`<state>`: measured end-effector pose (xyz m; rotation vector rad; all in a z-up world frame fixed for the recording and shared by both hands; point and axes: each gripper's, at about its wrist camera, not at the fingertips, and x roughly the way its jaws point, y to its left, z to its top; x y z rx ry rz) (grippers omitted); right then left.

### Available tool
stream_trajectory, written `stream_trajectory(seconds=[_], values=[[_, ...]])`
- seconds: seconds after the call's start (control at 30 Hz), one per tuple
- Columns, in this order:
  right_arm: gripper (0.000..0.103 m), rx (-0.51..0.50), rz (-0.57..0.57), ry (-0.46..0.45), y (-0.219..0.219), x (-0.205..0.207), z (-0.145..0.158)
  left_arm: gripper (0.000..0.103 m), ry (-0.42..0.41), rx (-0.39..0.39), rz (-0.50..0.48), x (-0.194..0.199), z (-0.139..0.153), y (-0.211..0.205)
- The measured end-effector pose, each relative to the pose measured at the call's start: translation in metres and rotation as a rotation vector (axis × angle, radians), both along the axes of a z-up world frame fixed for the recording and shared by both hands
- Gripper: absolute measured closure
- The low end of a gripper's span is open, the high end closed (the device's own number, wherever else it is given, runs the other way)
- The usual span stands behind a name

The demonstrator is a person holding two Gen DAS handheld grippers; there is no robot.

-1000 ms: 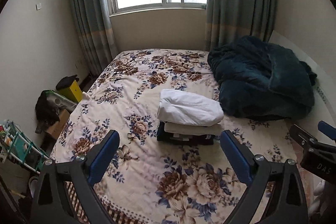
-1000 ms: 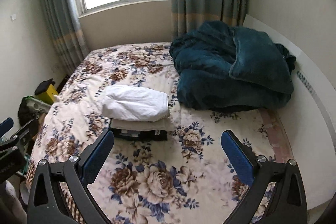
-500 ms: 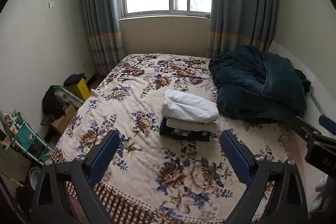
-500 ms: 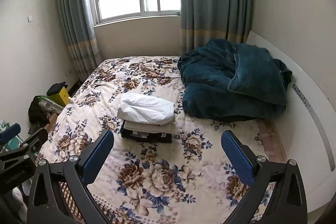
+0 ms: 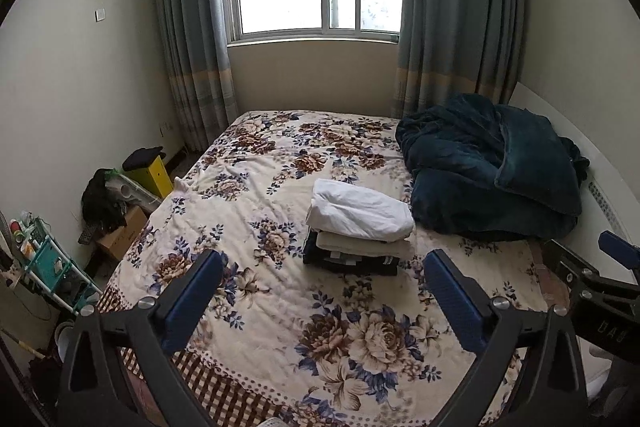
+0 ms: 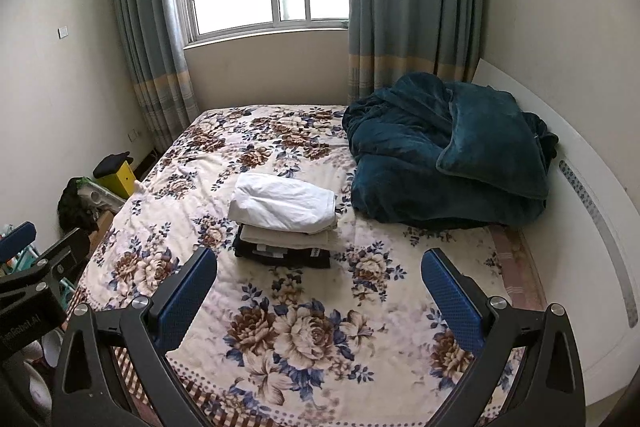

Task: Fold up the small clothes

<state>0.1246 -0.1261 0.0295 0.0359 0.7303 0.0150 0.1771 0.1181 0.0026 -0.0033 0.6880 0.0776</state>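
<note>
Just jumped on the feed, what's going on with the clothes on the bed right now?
Nobody is handling anything at this moment. The left gripper and right gripper are both open and empty, held above the near part of the floral bedspread. A stack of folded clothes, a white garment on top, sits mid-bed beside a heaped dark teal blanket.

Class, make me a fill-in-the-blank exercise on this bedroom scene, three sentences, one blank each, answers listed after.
1. The folded white garment lies at the ___ of the stack of folded clothes.
2. The crumpled dark teal blanket lies to the ___ of that stack.
3. Both the left gripper and the right gripper are ___, holding nothing.

Missing words: top; right; open
</note>
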Motion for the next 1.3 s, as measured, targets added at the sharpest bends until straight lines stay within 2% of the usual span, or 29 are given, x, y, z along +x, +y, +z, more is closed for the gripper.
stream_trajectory(seconds=[0.43, 1.3], values=[[0.0, 0.018, 0.002, -0.01, -0.008, -0.002, 0.003, 0.0, -0.022, 0.005, -0.003, -0.001, 0.005, -0.003], [0.0, 0.003, 0.024, -0.013, -0.011, 0.002, 0.005, 0.0, -0.011, -0.002, 0.014, -0.009, 0.011, -0.002]])
